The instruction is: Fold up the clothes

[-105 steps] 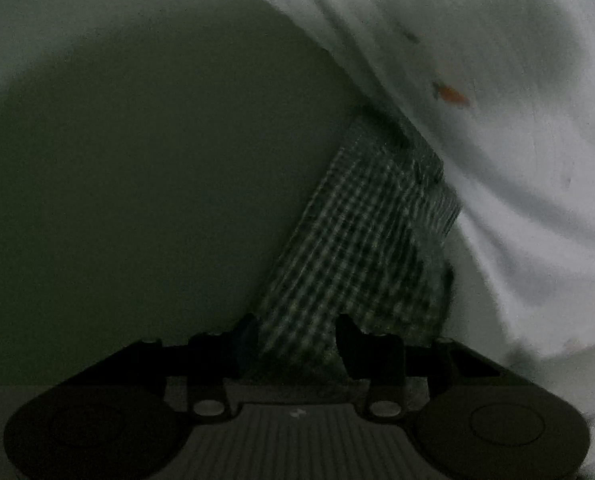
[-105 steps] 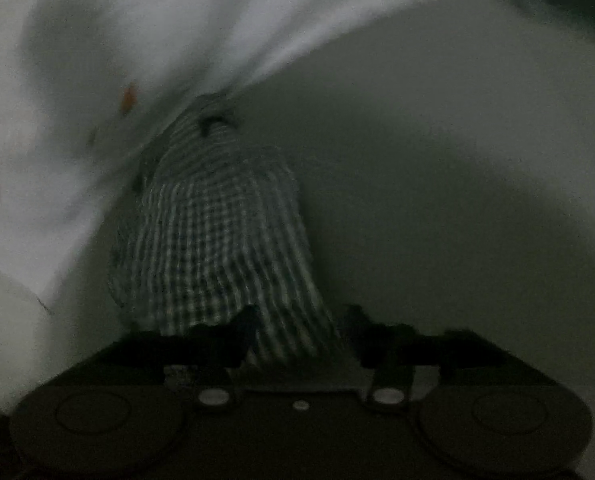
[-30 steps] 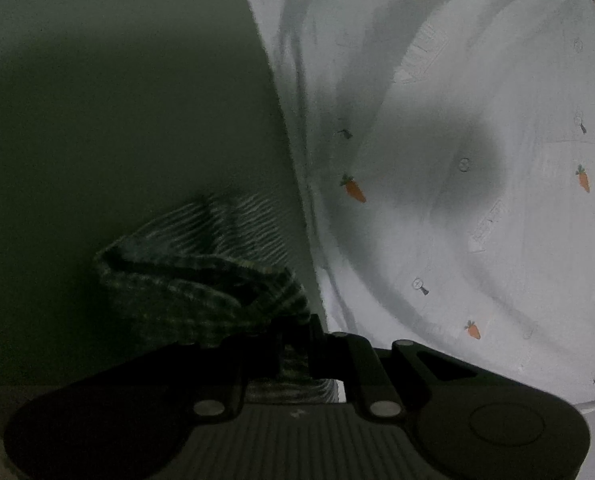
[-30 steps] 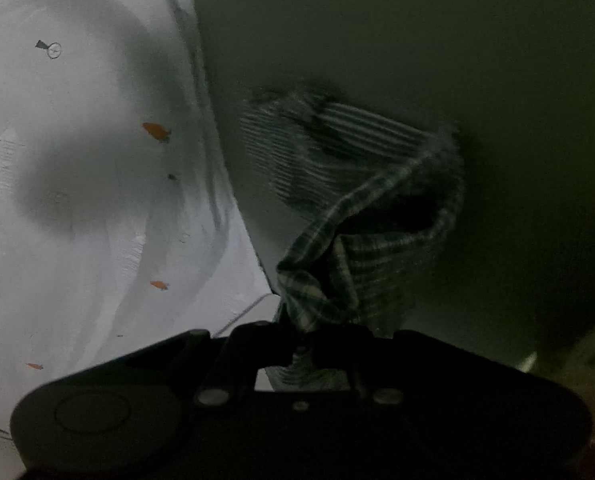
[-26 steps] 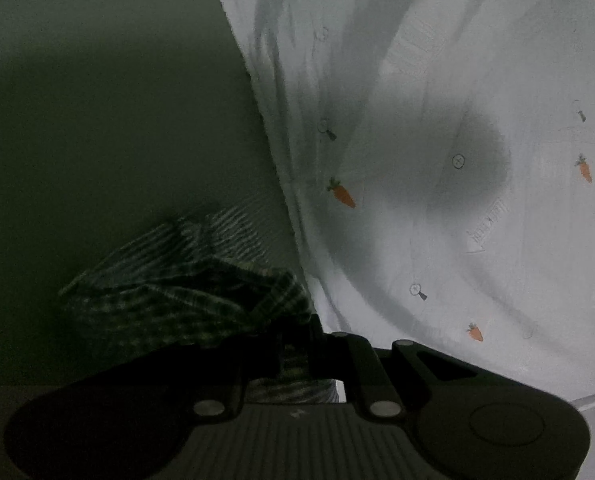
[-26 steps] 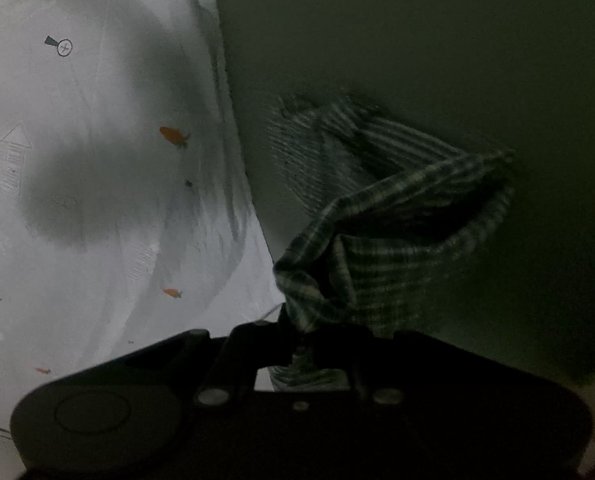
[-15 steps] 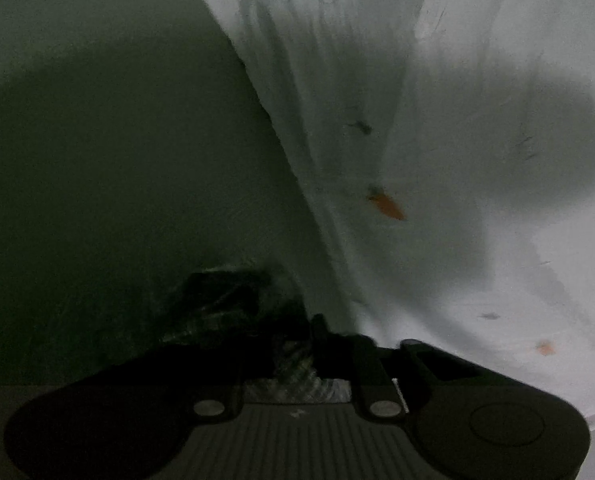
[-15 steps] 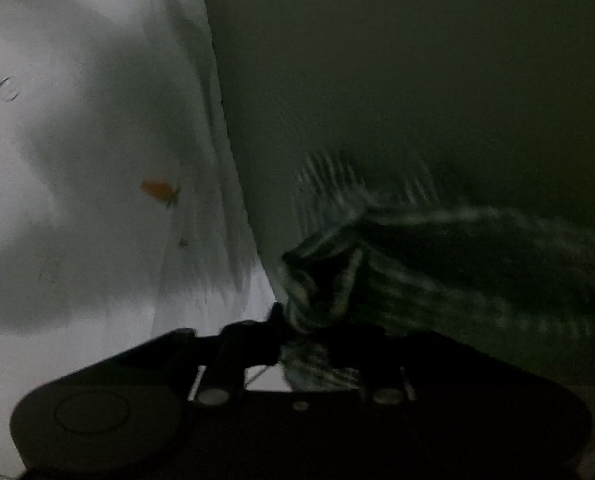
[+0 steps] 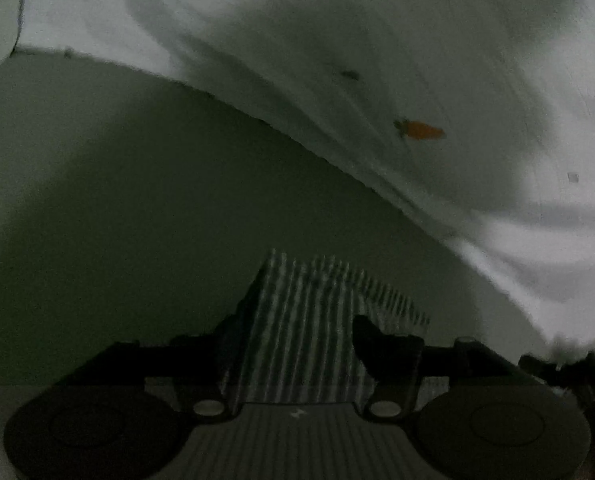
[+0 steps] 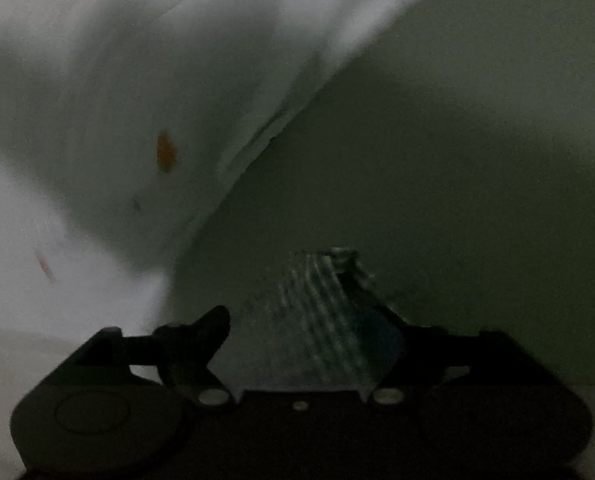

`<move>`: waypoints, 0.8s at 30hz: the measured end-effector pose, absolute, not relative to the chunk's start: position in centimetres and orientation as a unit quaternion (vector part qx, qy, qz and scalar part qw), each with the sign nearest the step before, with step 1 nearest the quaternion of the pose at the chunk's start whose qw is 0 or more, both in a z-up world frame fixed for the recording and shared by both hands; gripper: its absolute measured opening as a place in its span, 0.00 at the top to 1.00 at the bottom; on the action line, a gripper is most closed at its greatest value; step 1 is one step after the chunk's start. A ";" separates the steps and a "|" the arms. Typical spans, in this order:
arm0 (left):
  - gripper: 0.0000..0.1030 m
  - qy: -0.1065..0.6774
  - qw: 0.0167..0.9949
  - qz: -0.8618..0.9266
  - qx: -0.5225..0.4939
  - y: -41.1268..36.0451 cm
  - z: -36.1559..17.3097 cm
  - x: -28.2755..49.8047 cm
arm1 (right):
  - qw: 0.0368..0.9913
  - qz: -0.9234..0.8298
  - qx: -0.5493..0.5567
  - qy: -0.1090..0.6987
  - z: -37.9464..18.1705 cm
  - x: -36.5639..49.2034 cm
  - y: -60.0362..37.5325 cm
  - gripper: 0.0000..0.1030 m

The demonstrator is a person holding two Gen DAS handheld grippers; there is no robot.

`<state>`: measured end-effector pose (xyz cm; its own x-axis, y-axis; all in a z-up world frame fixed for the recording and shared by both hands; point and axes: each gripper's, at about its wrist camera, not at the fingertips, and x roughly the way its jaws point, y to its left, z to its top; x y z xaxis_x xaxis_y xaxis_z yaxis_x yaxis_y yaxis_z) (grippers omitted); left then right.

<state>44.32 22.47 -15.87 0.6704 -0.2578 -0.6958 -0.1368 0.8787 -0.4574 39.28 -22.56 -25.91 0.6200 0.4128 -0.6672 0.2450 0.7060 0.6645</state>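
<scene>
Here the checked garment (image 9: 309,320), a dark green and white plaid cloth, fills the gap between the fingers of both tools and lies low on a dull grey-green surface (image 9: 137,220), most likely a bed or a counter cover, though the dim light leaves that unsure. In the left wrist view it spreads as a flat, striped-looking panel running from the tool's body out to a straight far edge. The left hand-held gripper (image 9: 297,336) has its two fingers standing well apart, one at each side of the cloth; the fabric passes between them but they do not look pressed onto it. In the right wrist view the same cloth (image 10: 321,312) rises to a small bunched point at its far end. The right hand-held gripper (image 10: 305,328) is likewise spread wide, its right finger partly hidden behind the fabric, so a firm pinch is not evident there either. Judging by this, the garment seems laid down flat so that a fold can settle, with both tools slack around it rather than carrying it. Whether this is one fold among several or the finished shape cannot be told. Beyond it, a white sheet printed with small orange carrots (image 9: 417,130) drapes across the far right of the left view and the far left (image 10: 165,154) of the right view, blurred
</scene>
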 end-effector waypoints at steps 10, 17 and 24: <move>0.20 0.434 0.881 -0.028 -0.185 21.8 -19.0 41.9 | 0.881 0.104 0.101 0.450 -28.3 36.4 -16.9 0.04; 0.14 0.452 0.876 -0.041 -0.163 22.2 -20.6 42.5 | 0.871 0.116 0.127 0.461 -30.4 36.4 -18.3 0.00; 0.10 0.463 0.872 -0.056 -0.152 21.9 -21.4 43.6 | 0.864 0.126 0.141 0.467 -31.3 36.7 -18.9 0.00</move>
